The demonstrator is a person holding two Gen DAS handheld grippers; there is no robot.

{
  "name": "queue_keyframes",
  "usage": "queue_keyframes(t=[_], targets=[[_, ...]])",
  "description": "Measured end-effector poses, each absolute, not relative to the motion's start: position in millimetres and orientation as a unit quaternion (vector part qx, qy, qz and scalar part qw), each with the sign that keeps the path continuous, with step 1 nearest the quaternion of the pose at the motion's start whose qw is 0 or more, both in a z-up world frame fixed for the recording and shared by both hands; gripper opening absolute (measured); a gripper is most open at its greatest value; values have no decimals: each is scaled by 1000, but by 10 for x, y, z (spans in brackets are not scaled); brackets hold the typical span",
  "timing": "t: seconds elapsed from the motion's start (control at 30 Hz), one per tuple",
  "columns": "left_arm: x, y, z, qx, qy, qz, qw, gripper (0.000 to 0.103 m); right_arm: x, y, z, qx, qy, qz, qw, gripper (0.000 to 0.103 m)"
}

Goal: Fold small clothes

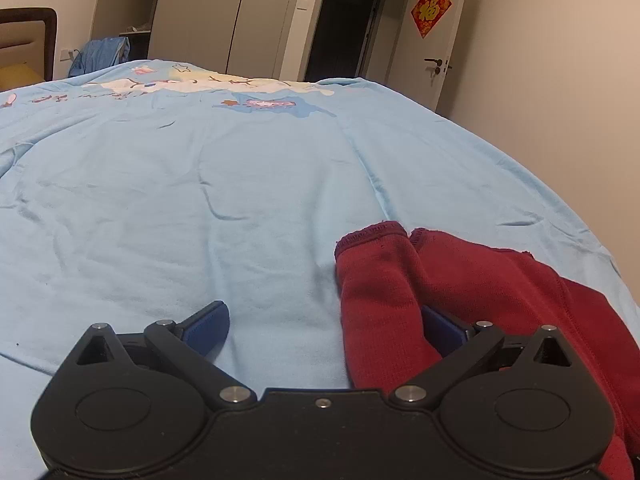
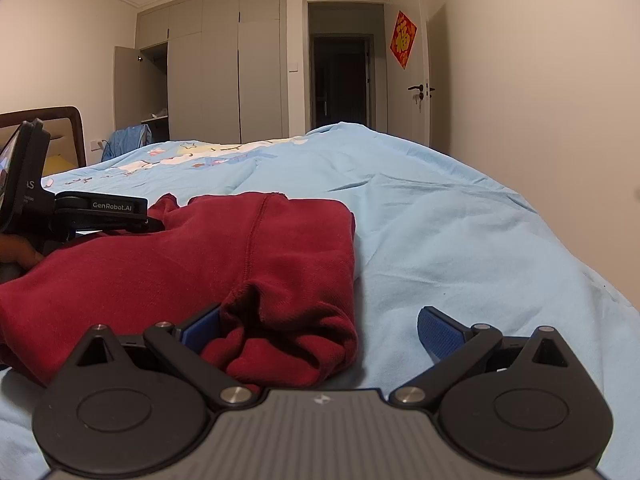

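- Right now I am looking across a light blue bedsheet [image 1: 200, 200] that is covering the whole bed, with cartoon prints showing at its far end and shallow creases running over it.
- Beyond it, grey wardrobe doors [image 2: 220, 68] are filling the far wall, and a red paper decoration [image 2: 403, 39] is hanging on the white door at the right.
- I am seeing the dark red garment [image 2: 224, 252] lying on the sheet in a partly folded heap, closer to the near edge of the bed than to the far end.
- On the left wrist camera, two narrow cuffed ends of that garment [image 1: 380, 280] are lying side by side, pointing away from me.
- My left gripper [image 1: 326, 330] is sitting low over the sheet with its jaws wide apart; one cuffed end is lying between the fingers, resting against the right blue pad [image 1: 442, 332], and nothing is being squeezed.
- My right gripper [image 2: 320, 328] is also standing with jaws spread; a bunched red fold is lying against its left blue pad [image 2: 202, 330], while the right one is hovering over bare sheet.
- At the left edge of the right wrist view, a hand [image 2: 18, 254] is gripping the other tool's handle.
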State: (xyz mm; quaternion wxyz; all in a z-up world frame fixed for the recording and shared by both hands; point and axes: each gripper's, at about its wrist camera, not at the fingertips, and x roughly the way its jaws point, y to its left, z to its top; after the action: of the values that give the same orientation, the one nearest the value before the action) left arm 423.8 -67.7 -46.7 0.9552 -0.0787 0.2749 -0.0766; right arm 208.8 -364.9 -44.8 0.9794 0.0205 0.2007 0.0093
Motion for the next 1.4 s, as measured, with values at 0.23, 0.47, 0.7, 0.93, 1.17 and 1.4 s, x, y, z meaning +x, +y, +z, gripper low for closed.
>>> queue_keyframes(t=[0.23,0.47,0.7,0.93,1.17,1.4], targets=[[4194,-597,-400,-97,273,-83,954,101,2087,-3648,-449,22,200,10,979,103],[3516,-520,-52,-86,248,-105,959,100,2077,-3636,-448,21,198,7,980,103],[2936,-549,-173,-45,251,-131,958,100,2065,-3625,-447,19,197,5,980,103],[2912,-480,-439,-64,259,-119,956,102,2054,-3601,-454,12,194,2,981,103],[2881,-484,-523,-62,241,-119,961,102,2026,-3561,-438,5,188,-6,982,103],[2878,-472,-545,-69,236,-121,962,102,1648,-3416,-273,29,145,15,989,103]])
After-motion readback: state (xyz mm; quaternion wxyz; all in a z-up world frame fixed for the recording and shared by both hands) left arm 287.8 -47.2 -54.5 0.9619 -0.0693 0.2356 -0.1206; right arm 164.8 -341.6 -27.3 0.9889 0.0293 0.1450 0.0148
